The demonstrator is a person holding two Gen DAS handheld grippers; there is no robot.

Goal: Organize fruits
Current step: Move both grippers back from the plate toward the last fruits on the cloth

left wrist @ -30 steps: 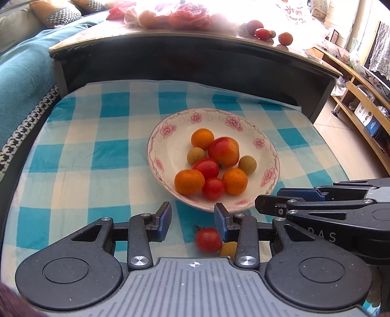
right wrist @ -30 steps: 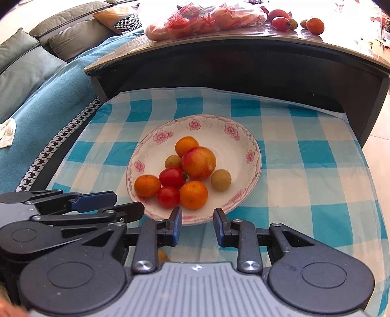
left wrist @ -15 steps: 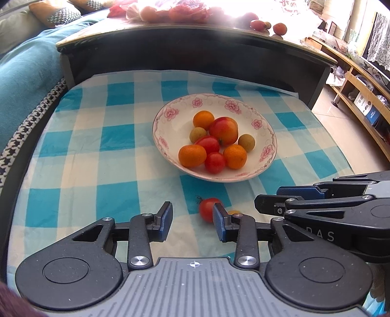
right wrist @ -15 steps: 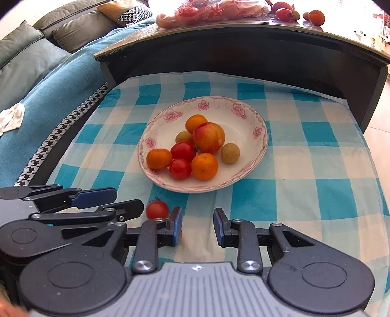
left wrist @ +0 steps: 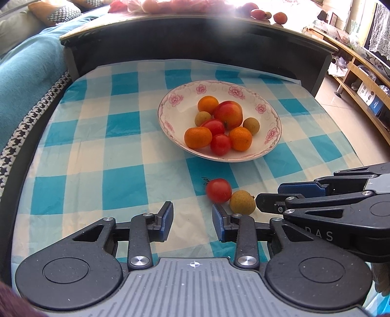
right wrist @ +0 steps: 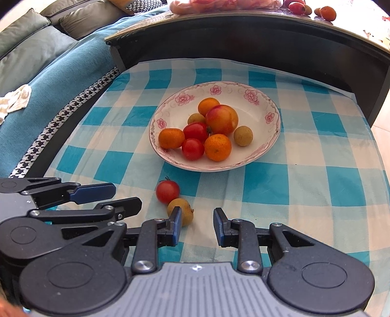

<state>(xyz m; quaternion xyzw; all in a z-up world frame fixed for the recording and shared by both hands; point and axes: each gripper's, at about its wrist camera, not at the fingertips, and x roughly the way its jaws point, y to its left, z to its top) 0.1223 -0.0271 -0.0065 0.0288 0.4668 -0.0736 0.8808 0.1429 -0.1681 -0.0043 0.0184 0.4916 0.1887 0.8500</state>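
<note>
A white floral plate point(left wrist: 170, 114) point(right wrist: 265, 136) on the blue checked cloth holds several fruits: oranges, red tomatoes, an apple and small tan longans. A loose red tomato point(left wrist: 218, 190) point(right wrist: 167, 191) and a tan longan point(left wrist: 242, 202) point(right wrist: 185, 209) lie touching on the cloth in front of the plate. My left gripper point(left wrist: 192, 220) is open and empty, just left of and behind the two loose fruits. My right gripper point(right wrist: 197, 225) is open and empty, its left finger beside the longan. Each gripper also shows in the other's view, the right one point(left wrist: 280, 197) and the left one point(right wrist: 126, 197).
A dark raised table edge point(left wrist: 195, 31) stands behind the cloth, with more fruit and a bag point(right wrist: 219, 3) on top. A teal sofa point(right wrist: 48, 73) lies to the left, a wooden shelf point(left wrist: 360, 80) to the right.
Both grippers have drawn back from the plate, which now looks farther away. The loose tomato and longan have come fully into view in front of the fingers. Both stay open.
</note>
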